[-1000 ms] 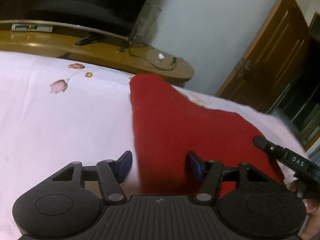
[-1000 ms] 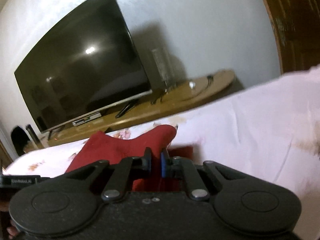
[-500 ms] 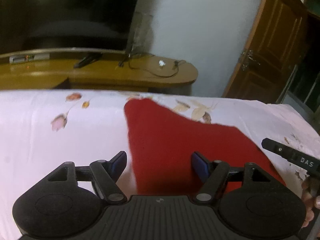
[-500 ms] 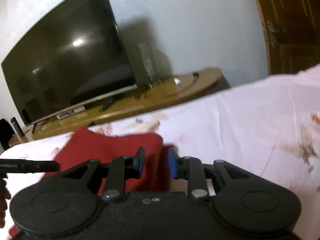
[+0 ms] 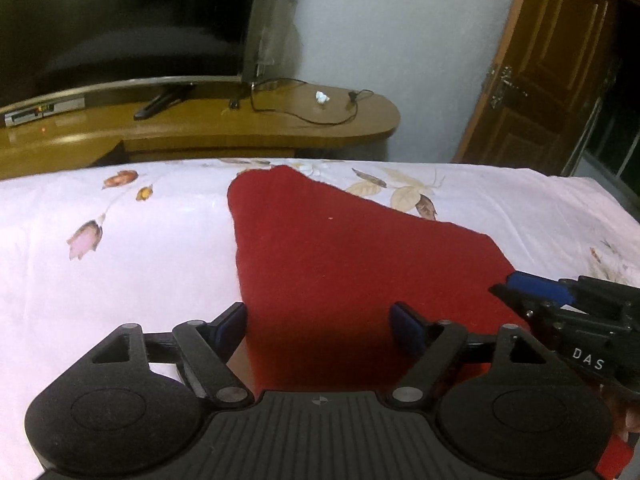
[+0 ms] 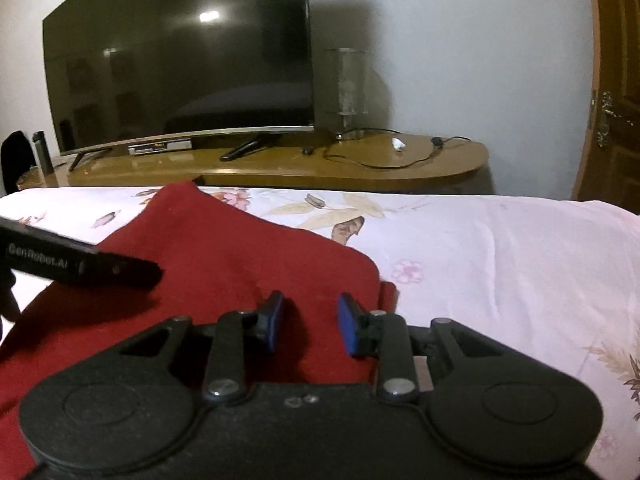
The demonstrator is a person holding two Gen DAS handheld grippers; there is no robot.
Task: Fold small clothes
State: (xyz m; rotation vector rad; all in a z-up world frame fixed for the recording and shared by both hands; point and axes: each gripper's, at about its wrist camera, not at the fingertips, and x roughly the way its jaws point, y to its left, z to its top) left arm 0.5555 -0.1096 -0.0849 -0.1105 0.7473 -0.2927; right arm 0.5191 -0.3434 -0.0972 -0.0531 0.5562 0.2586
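**Right jaws have let go; the fold is laid down**

Your left gripper [image 5: 318, 322] hangs with its jaws spread wide, as a second ago, straddling the near left edge of the red garment [image 5: 340, 256] and gripping nothing. The garment lies flat on the floral bedsheet [image 5: 120, 264]. Your right gripper [image 6: 308, 322], pinched on the cloth a second ago, now has its jaws parted over the garment's right corner. A layer seems doubled there, though that's hard to confirm. Judge the next crease.

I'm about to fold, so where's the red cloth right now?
The red cloth lies flat on the flowered bedsheet, under both open grippers, its narrow end pointing toward the TV stand.
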